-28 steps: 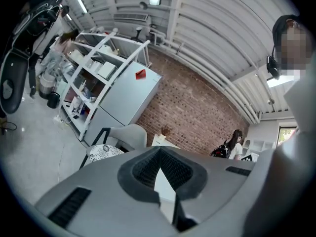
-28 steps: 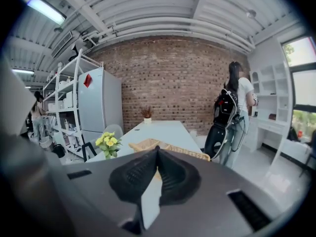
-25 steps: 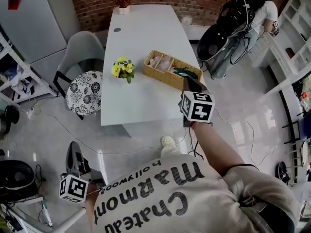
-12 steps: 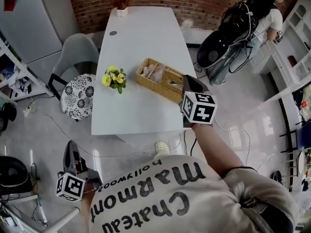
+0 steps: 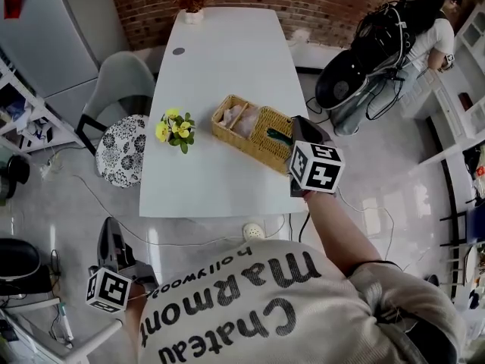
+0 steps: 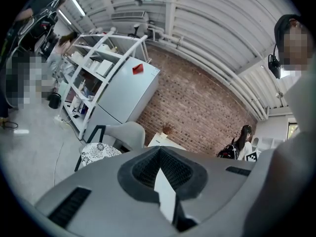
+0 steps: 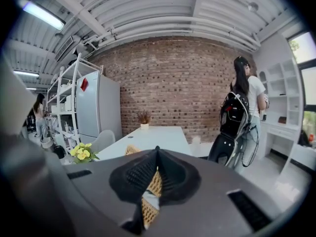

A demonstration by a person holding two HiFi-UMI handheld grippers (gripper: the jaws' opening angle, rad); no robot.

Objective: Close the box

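Observation:
The box is an open woven wicker basket (image 5: 261,136) with compartments, lying slantwise near the right edge of the white table (image 5: 220,59). Pale items and something green lie inside it. My right gripper (image 5: 300,130) is shut and empty. It hovers at the basket's near right end, with its marker cube just behind. In the right gripper view the wicker (image 7: 148,204) shows through the slit below the closed gripper (image 7: 157,153). My left gripper (image 5: 111,237) hangs low at my left side over the floor, far from the table. Its jaws (image 6: 160,152) are together with nothing in them.
Yellow flowers (image 5: 173,127) stand on the table left of the basket, and a small potted plant (image 5: 192,1) at the far end. A chair with a patterned cushion (image 5: 124,147) stands left of the table. A person with a dark bag (image 5: 379,48) is at the back right. Cables lie on the floor.
The view has shifted, so the table and basket sit a little lower and further left. The right gripper stays at the basket's near right end. The left gripper stays low.

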